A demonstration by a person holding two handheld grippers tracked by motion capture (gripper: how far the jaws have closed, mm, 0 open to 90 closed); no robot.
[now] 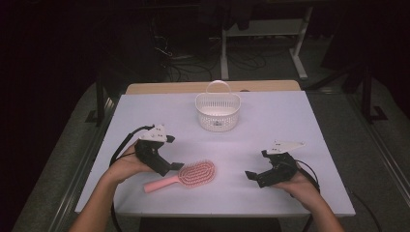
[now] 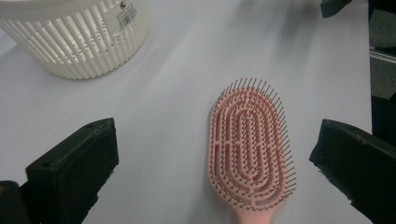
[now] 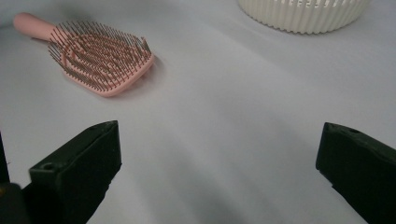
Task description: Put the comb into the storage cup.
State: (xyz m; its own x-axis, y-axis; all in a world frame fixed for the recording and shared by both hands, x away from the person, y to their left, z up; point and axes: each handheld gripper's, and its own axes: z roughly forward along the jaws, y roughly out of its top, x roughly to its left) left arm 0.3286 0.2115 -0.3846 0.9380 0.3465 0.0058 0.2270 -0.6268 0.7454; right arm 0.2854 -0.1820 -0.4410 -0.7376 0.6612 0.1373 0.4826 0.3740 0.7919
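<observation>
A pink hairbrush (image 1: 195, 174) lies bristles up on the white table (image 1: 290, 111), handle pointing toward the near left. My left gripper (image 1: 170, 167) is open just left of the brush head, right above the handle. In the left gripper view the brush (image 2: 250, 149) lies between the wide-apart jaws of the left gripper (image 2: 217, 130), nearer the right one, and neither jaw touches it. My right gripper (image 1: 257, 164) is open over bare table to the right of the brush. In the right gripper view the brush (image 3: 105, 58) lies ahead to the left of the right gripper (image 3: 219, 130).
A white slatted plastic basket (image 1: 217, 112) with a handle stands at the back centre of the table; it looks empty from above. It appears again as the basket (image 2: 74, 37) and the basket (image 3: 303, 14). Desk legs and cables lie on the dark floor beyond the table.
</observation>
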